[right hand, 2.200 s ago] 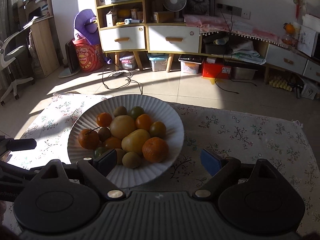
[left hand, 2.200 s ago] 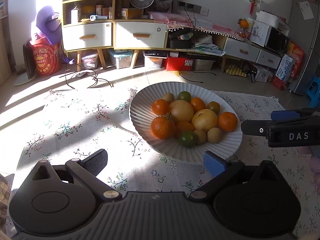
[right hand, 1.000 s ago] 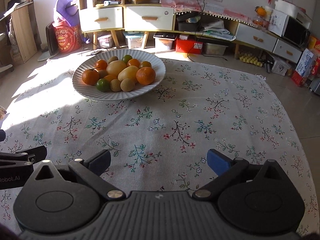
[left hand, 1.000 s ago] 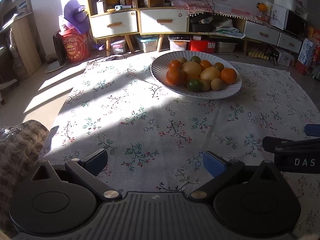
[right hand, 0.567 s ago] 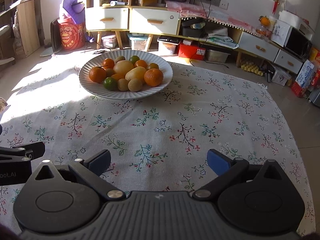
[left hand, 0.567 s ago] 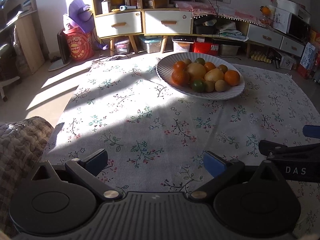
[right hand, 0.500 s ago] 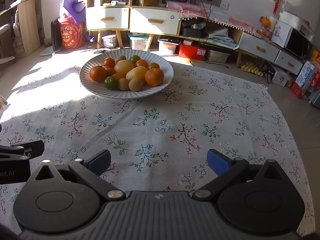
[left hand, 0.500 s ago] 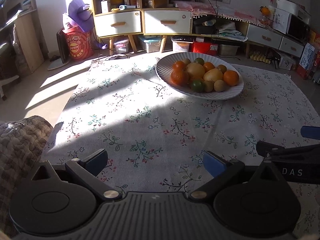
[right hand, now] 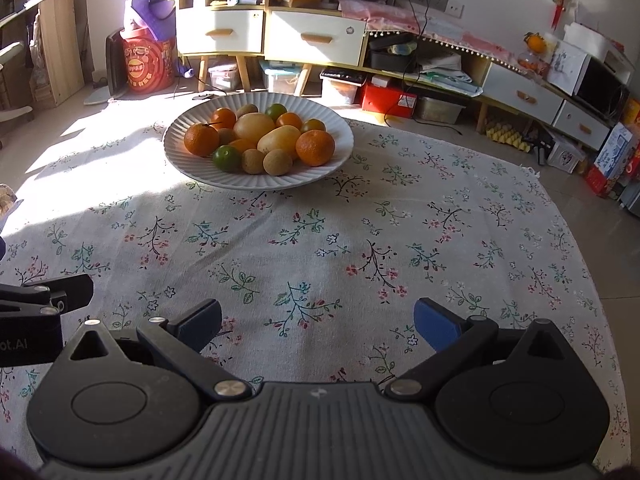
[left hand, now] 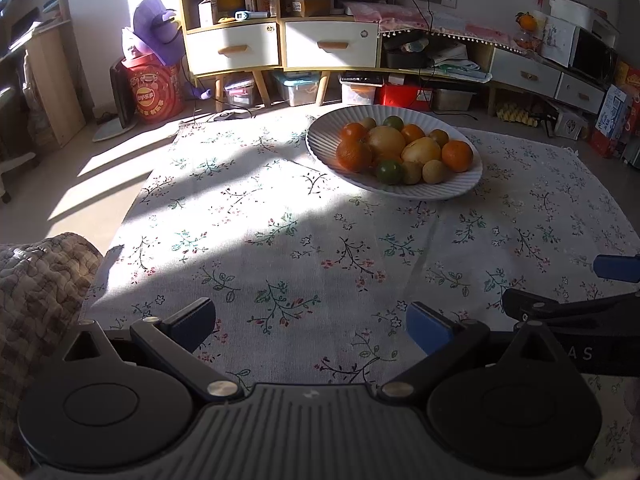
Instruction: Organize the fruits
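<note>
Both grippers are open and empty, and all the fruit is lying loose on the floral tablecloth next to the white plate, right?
Not quite. Both the left gripper and right gripper are open and empty, but the fruit is piled on the white plate, not loose on the floral tablecloth. The right wrist view shows it.

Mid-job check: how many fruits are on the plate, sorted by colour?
Orange fruits: 5 (one half hidden)
Yellow fruits: 2
Green or greenish fruits: 3
Brown fruits: 4
Total visible on the plate: 14
</note>
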Available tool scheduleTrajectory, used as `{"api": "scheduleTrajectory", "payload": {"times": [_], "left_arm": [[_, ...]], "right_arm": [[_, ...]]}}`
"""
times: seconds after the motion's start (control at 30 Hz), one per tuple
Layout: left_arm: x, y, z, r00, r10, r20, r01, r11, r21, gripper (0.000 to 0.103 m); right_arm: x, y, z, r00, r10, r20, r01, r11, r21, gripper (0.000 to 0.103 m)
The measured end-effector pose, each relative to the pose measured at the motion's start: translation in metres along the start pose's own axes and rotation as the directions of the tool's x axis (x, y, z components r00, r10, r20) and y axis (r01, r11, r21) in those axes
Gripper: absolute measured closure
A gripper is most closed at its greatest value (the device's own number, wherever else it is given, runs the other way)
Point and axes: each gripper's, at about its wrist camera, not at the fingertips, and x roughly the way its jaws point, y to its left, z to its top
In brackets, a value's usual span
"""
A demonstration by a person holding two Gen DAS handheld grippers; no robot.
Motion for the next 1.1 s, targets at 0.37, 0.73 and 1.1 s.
{"api": "scheduleTrajectory", "payload": {"times": [0.37, 0.73, 1.1], "left_arm": [[-0.0007, -0.0004, -0.0004, 1.000, -0.004, -0.001, 0.004, 1.000, 0.003, 0.010], [-0.0008, -0.0012, -0.0007, 1.000, -0.005, -0.004, 0.005, 1.000, 0.004, 0.010], [-0.0008, -0.0014, -0.0007, 1.000, -0.009, -0.004, 0.010, 1.000, 0.003, 0.010]], "right_arm": [[0.0008, 0.0008, 0.0000, 1.000, 0.000, -0.003, 0.000, 1.000, -0.002, 0.000], [0.0017, 0.0009, -0.0004, 1.000, 0.002, -0.007, -0.002, 1.000, -0.004, 0.001], [0.0016, 0.0007, -0.0006, 1.000, 0.000, -0.006, 0.000, 1.000, -0.003, 0.001]]}}
